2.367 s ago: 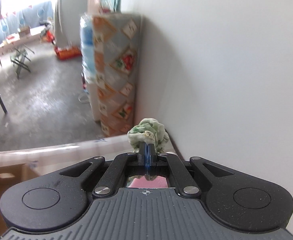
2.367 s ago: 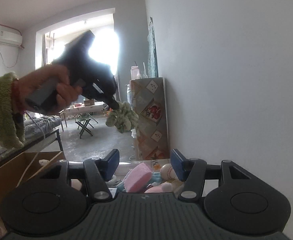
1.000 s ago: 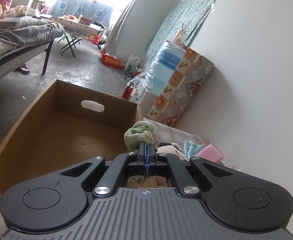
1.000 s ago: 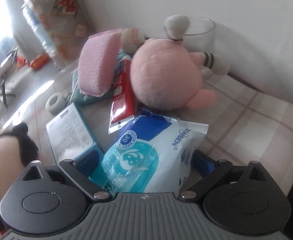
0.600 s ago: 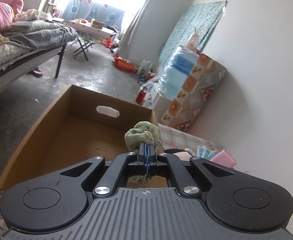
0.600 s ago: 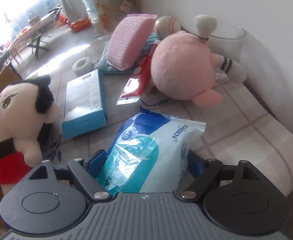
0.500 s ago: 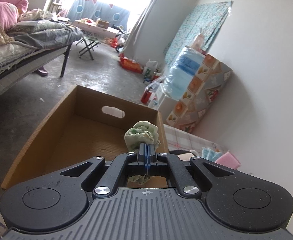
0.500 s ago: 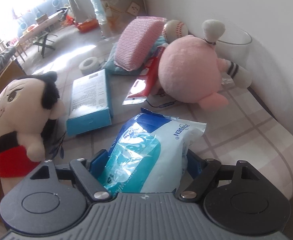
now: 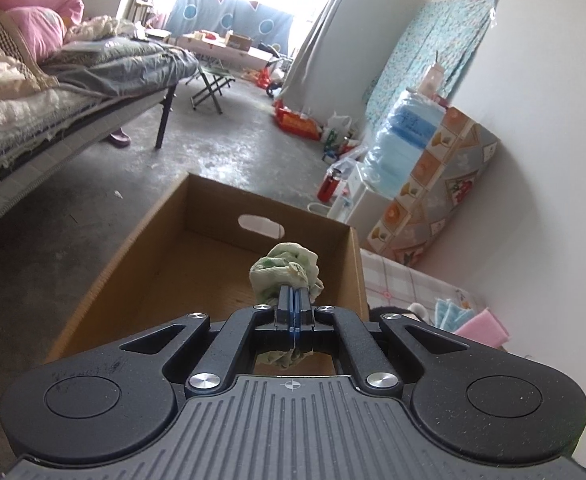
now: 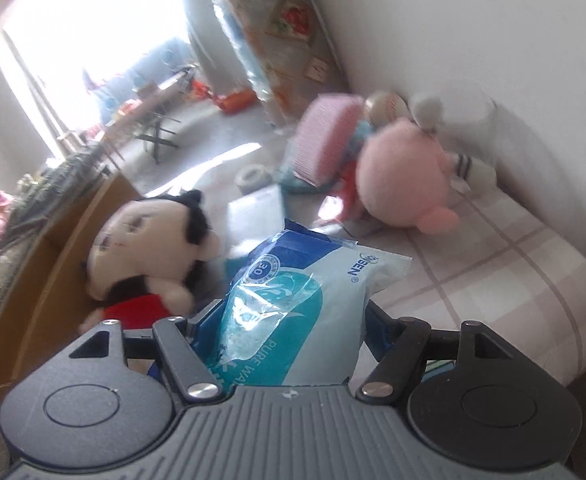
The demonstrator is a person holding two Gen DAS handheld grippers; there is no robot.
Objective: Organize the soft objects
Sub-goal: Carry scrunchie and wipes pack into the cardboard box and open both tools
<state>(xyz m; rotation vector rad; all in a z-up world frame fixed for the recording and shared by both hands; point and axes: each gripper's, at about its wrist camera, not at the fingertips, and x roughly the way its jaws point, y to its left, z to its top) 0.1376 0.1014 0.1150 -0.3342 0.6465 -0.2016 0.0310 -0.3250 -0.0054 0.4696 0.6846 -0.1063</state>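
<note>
My left gripper [image 9: 294, 294] is shut on a bunched green-and-white cloth [image 9: 285, 266] and holds it above the open cardboard box [image 9: 141, 232], near the box's right wall. My right gripper [image 10: 285, 312] is shut on a blue pack of wet wipes [image 10: 293, 300], lifted above the checked tablecloth [image 10: 513, 272]. On that cloth lie a black-haired doll in red [image 10: 149, 248], a round pink plush [image 10: 405, 176] and a pink sponge [image 10: 325, 136]. The sponge also shows in the left wrist view [image 9: 483, 330].
The box [image 10: 33, 280] stands left of the table. A blue-white carton [image 10: 257, 208], a tape roll [image 10: 253, 176], a baseball [image 10: 381, 106] and a glass [image 10: 469, 108] sit by the wall. A bed [image 9: 53, 92] is at far left, a patterned cabinet [image 9: 433, 200] by the right wall.
The left gripper has drawn back a little and the box shows more fully below the cloth. The right gripper has lifted and tilted up with the wipes; the doll now looks closer.
</note>
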